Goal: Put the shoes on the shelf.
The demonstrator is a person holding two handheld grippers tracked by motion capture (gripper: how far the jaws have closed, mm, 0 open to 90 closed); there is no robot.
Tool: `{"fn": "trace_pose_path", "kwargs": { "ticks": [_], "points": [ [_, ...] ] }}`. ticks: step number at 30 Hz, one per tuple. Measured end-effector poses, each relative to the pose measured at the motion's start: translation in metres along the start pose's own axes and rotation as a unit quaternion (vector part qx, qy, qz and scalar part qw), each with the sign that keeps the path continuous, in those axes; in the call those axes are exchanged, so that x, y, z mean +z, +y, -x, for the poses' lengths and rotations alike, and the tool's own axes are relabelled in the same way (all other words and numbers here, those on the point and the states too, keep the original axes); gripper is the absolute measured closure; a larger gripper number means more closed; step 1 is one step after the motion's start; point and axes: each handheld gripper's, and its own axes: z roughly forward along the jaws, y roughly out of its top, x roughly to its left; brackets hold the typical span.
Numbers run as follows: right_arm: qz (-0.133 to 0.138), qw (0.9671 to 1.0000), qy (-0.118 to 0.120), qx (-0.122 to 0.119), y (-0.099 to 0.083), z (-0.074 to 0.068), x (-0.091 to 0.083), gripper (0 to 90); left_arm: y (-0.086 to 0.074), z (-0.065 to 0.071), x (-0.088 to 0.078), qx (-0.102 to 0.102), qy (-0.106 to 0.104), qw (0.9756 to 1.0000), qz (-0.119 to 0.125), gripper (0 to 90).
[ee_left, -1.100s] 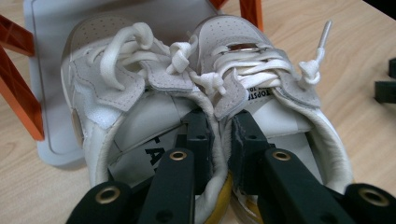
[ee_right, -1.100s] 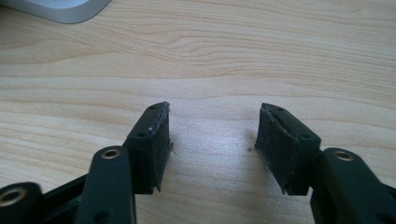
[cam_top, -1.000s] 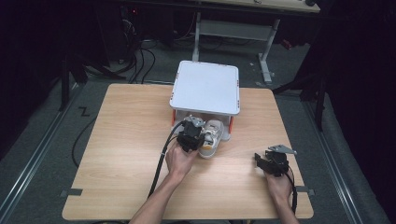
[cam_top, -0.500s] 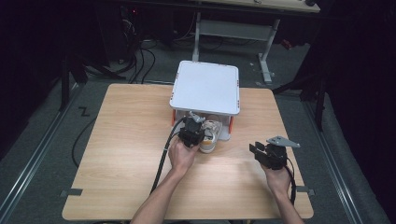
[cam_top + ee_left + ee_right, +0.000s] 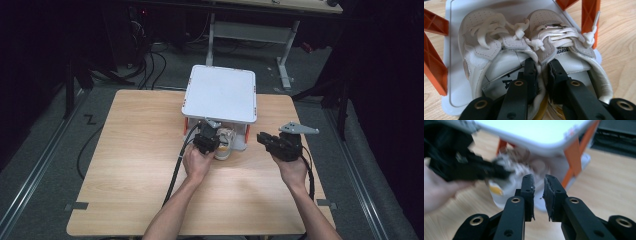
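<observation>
Clearly, the left gripper [image 5: 540, 75] has its jaws pinched on the two touching inner collars of a pair of small white sneakers [image 5: 531, 47], one jaw inside each shoe. The pair sits on the pale lower tray [image 5: 449, 100] of a small white rack with orange legs [image 5: 220, 95], heels toward the person. From above, the top shelf hides most of the shoes; the left gripper view reveals laces and tongues. The right gripper [image 5: 539, 187] hangs above the wooden table [image 5: 135, 150], its jaws just closed to a narrow gap with nothing between.
</observation>
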Motion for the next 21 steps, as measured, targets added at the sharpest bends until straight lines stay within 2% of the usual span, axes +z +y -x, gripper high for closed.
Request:
{"fn": "trace_pose_path", "kwargs": {
  "ticks": [5,10,16,21],
  "points": [
    [0.017,0.9997,-0.003,-0.017,0.031,-0.008,0.012,78.4,0.0,-0.001,0.004,-0.003,0.006,1.0,0.002,78.0],
    [0.009,0.9996,-0.013,-0.024,0.054,-0.011,0.034,78.7,0.0,-0.001,0.006,0.001,0.01,0.9999,0.007,77.3],
    [-0.009,0.9987,-0.04,-0.032,0.068,-0.01,0.057,78.7,-0.001,-0.002,0.007,0.003,0.012,0.9999,0.011,73.5],
    [-0.031,0.9977,-0.052,-0.032,0.068,-0.008,0.07,78.7,-0.001,-0.001,0.006,0.001,0.007,0.9999,0.011,65.8]
  ]
}}
